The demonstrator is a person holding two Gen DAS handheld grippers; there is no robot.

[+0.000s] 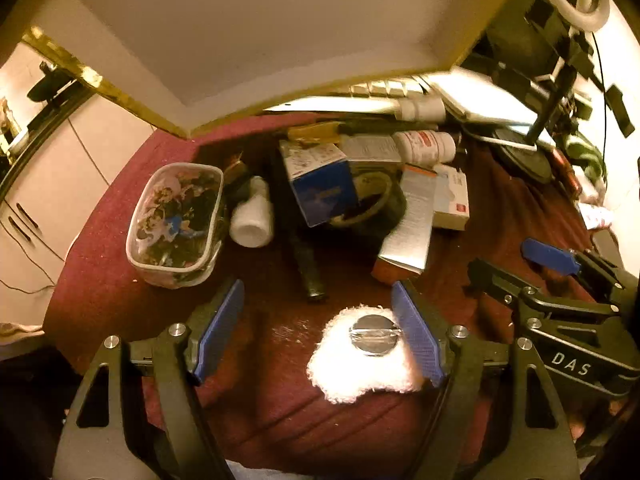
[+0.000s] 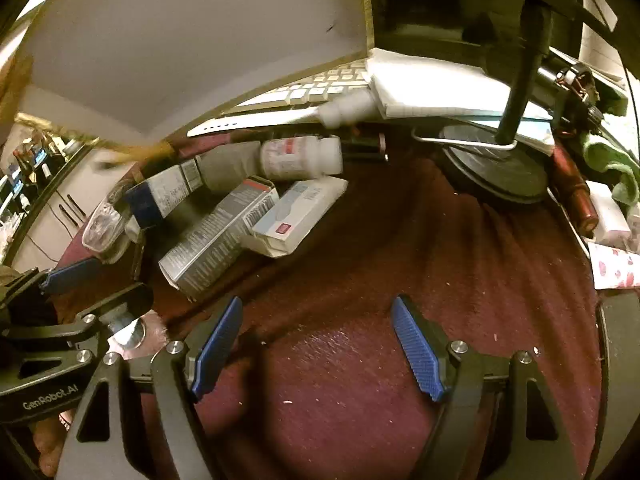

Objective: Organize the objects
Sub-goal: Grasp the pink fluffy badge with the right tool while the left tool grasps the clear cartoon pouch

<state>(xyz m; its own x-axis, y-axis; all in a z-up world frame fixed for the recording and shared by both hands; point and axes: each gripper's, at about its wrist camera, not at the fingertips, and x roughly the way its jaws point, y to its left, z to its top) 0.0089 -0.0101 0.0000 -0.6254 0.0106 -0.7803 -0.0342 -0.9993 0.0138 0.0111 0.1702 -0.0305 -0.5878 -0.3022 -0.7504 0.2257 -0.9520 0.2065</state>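
My left gripper (image 1: 318, 330) stands open above the maroon cloth, with a white fluffy pad (image 1: 360, 376) bearing a round silver lid (image 1: 374, 334) lying by its right finger. Beyond it lie a clear tub of small items (image 1: 176, 220), a white bottle (image 1: 252, 216), a blue box (image 1: 322, 184), a dark tape roll (image 1: 372, 204), a grey carton (image 1: 412, 220) and a labelled pill bottle (image 1: 426, 146). My right gripper (image 2: 318, 344) is open over bare cloth. The grey carton (image 2: 220, 236), a white box (image 2: 296, 216) and the pill bottle (image 2: 300, 158) lie ahead to its left.
A white keyboard (image 2: 320, 84) and a notebook (image 2: 432, 88) line the table's back edge. A black stand with a round base (image 2: 496, 172) rises at the back right. The left gripper's body (image 2: 48, 336) shows at the right wrist view's left edge. Cupboards stand far left.
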